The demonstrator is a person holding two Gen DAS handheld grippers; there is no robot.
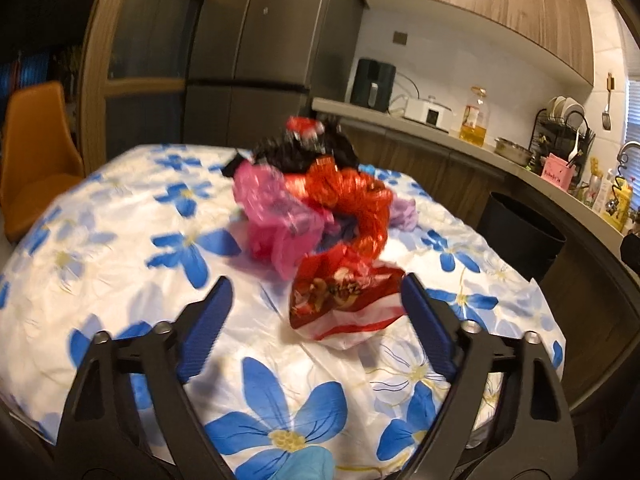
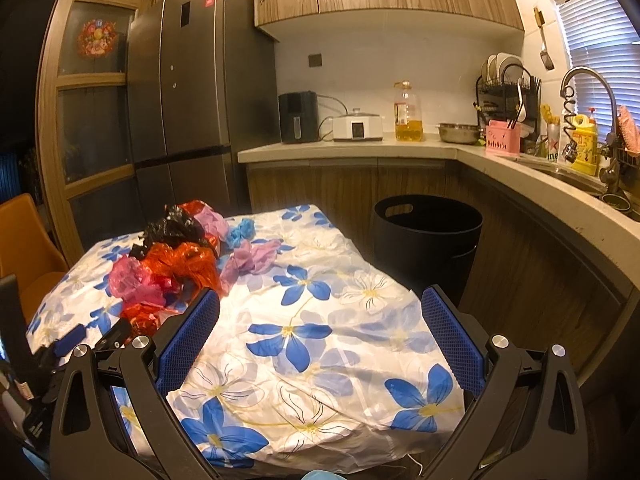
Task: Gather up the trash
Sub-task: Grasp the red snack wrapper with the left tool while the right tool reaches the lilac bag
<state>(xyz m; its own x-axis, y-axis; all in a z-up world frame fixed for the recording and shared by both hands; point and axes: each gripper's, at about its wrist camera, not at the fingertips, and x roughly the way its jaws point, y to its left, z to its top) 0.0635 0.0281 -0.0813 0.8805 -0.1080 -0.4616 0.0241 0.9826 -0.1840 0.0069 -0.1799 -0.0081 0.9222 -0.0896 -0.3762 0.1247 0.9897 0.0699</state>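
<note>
A crumpled red snack wrapper (image 1: 340, 292) lies on the flowered tablecloth (image 1: 120, 264), just in front of a heap of plastic bags: pink (image 1: 276, 216), orange-red (image 1: 352, 200), black (image 1: 304, 152) and purple (image 1: 402, 210). My left gripper (image 1: 316, 280) is open around the wrapper; its right finger is at the wrapper's edge and its left finger stands well clear. In the right wrist view the same heap (image 2: 180, 256) sits at the table's far left. My right gripper (image 2: 322, 292) is open over bare cloth, nothing between its fingers.
A black waste bin (image 2: 428, 236) stands on the floor past the table's far right corner, below the kitchen counter (image 2: 360, 150). An orange chair (image 1: 36, 152) is at the table's left side. A tall fridge (image 2: 192, 92) stands behind the table.
</note>
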